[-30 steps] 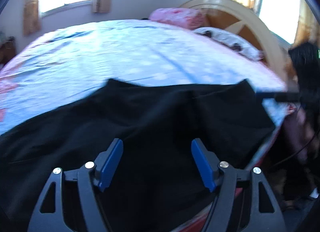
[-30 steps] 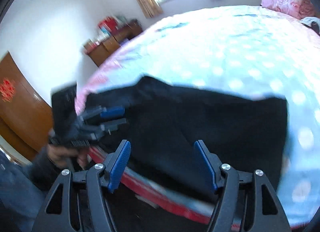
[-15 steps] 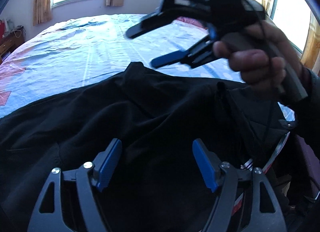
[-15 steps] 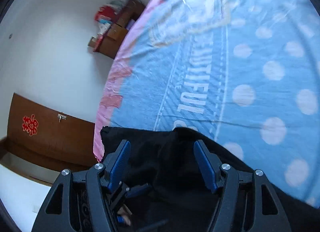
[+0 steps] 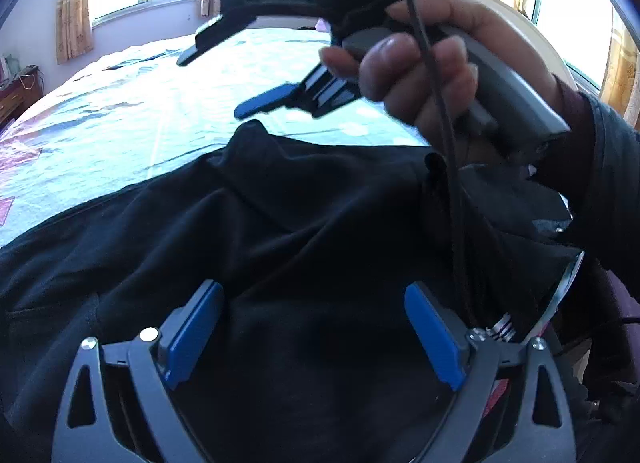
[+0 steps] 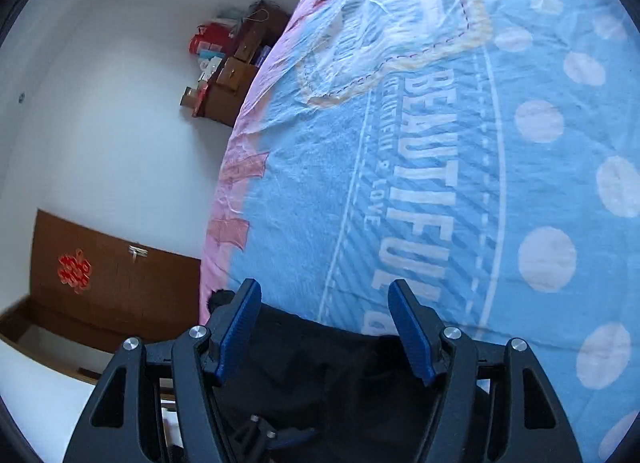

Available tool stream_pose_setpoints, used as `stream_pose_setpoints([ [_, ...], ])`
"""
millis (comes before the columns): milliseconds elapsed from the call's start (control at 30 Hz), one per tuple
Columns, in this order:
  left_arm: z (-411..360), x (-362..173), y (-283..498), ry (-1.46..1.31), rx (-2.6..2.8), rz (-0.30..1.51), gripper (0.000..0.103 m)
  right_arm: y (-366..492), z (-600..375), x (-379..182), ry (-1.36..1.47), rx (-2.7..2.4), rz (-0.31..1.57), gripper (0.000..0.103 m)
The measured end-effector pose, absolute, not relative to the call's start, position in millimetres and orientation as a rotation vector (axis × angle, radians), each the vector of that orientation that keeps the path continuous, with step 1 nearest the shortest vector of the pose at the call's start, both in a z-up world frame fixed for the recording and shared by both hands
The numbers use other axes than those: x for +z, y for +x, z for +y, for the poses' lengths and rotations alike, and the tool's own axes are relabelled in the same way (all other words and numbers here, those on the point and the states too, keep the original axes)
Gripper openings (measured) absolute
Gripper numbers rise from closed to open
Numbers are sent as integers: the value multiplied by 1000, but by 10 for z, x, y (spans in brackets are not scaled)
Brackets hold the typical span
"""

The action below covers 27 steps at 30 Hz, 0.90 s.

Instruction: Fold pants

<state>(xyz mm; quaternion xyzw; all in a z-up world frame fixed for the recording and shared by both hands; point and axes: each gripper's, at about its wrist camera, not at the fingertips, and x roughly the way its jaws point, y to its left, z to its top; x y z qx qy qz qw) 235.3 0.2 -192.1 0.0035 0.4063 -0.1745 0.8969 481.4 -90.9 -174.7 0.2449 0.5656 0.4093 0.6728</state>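
The black pants [image 5: 280, 231] lie rumpled along the bed's [image 5: 160, 103] near edge, long axis left to right. The left tongs [image 5: 314, 337] hang spread and empty right over them, nearer. The right tongs [image 6: 326, 333], also spread, hover over the far hem.

Blue polka-dot bedsheet [image 6: 460, 167] printed "BEAUTIFUL"; cluttered wooden cabinet [image 6: 232, 79] by the wall; brown door [image 6: 108, 283] with red knot ornament [image 6: 74, 268]
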Motion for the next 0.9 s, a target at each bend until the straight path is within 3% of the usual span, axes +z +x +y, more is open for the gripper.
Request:
stream_pose_setpoints([
  [200, 109, -1808, 2287, -13, -330, 841, 94, 4531, -1180, -1200, 518, 973, 1121, 68],
  [467, 1139, -1491, 1890, 27, -76, 781, 94, 3486, -1660, -705, 433, 1057, 992, 68],
  [733, 2229, -1758, 1864, -106, 89, 864, 93, 2576, -1619, -827, 269, 1084, 977, 68],
  [900, 2376, -1968, 2031, -206, 41, 883, 87, 2348, -1578, -1138, 263, 1083, 1023, 68],
])
